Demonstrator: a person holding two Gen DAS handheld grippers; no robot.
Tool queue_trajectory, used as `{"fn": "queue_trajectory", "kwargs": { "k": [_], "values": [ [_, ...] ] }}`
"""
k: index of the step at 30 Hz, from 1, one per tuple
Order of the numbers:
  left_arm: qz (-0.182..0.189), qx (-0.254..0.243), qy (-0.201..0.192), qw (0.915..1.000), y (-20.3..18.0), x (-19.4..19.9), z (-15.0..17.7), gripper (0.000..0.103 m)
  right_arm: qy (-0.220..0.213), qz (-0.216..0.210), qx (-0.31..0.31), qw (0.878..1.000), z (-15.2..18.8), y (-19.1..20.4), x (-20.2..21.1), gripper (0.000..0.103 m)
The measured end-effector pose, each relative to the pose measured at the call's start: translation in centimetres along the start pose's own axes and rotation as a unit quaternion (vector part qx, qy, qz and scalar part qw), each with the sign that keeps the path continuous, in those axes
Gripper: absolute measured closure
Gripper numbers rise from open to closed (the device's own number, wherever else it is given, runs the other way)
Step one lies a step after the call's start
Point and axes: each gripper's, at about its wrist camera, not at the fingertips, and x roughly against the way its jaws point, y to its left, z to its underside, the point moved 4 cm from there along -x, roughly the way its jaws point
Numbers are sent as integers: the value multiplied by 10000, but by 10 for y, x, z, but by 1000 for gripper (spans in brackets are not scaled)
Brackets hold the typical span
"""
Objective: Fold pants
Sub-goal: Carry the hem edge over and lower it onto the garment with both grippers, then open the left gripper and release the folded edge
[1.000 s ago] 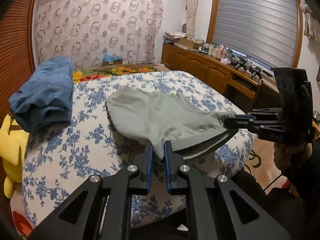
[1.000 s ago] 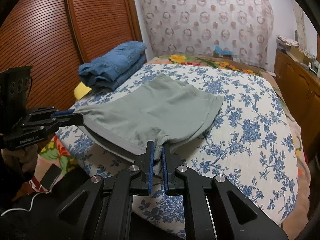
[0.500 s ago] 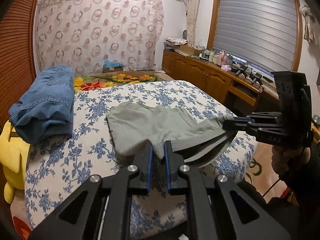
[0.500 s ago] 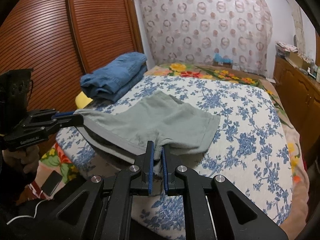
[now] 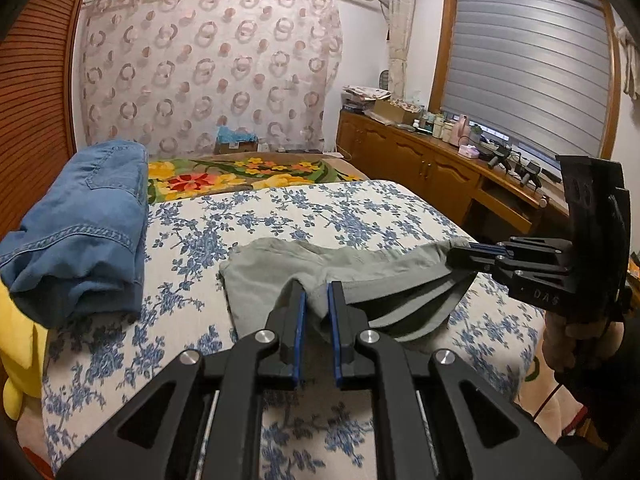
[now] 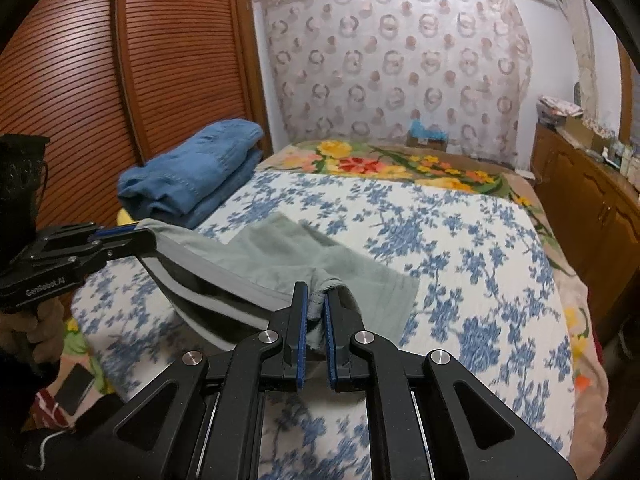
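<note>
Grey-green pants (image 5: 276,268), short-legged, lie on the flowered bed sheet (image 5: 320,208) with their waistband lifted off the near edge. My left gripper (image 5: 316,294) is shut on one waistband corner. The right gripper (image 5: 460,256) pinches the other corner at the right, in a person's hand. In the right wrist view the pants (image 6: 320,256) stretch from my right gripper (image 6: 316,300), shut on bunched cloth, to the left gripper (image 6: 146,236) at the left. The waistband sags between the two grippers.
Folded blue jeans (image 5: 88,224) (image 6: 192,168) sit at the bed's left side, a yellow plush toy (image 5: 16,340) beside them. Wooden cabinets (image 5: 420,168) run along the right wall, a louvred door (image 6: 80,80) along the left. A phone (image 6: 76,384) lies on the floor.
Both grippers have drawn back from the bed with the waistband. The pants have slid toward the near edge, with less of them spread on the sheet.
</note>
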Motion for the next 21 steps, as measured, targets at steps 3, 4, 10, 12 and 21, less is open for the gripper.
{"fn": "queue_trajectory", "kwargs": {
  "k": [3,4,10,12,21],
  "values": [
    [-31,21,30,10000,2,-11,-4,95,51,40,-57,10000,-2,-7,-14,98],
    [-44,26,40,10000,3,-14,-5,95,69,45,-76,9999,-2,-10,-17,98],
    [-126,-6,57,9999,8,-28,-11,95,105,83,-188,9997,-9,-21,-36,98],
    [-138,-10,61,9999,9,-32,-13,95,112,104,-202,9997,-11,-22,-41,98],
    [-226,-13,88,9997,14,-41,-14,88,243,221,-169,9993,-14,-27,-63,98]
  ]
}}
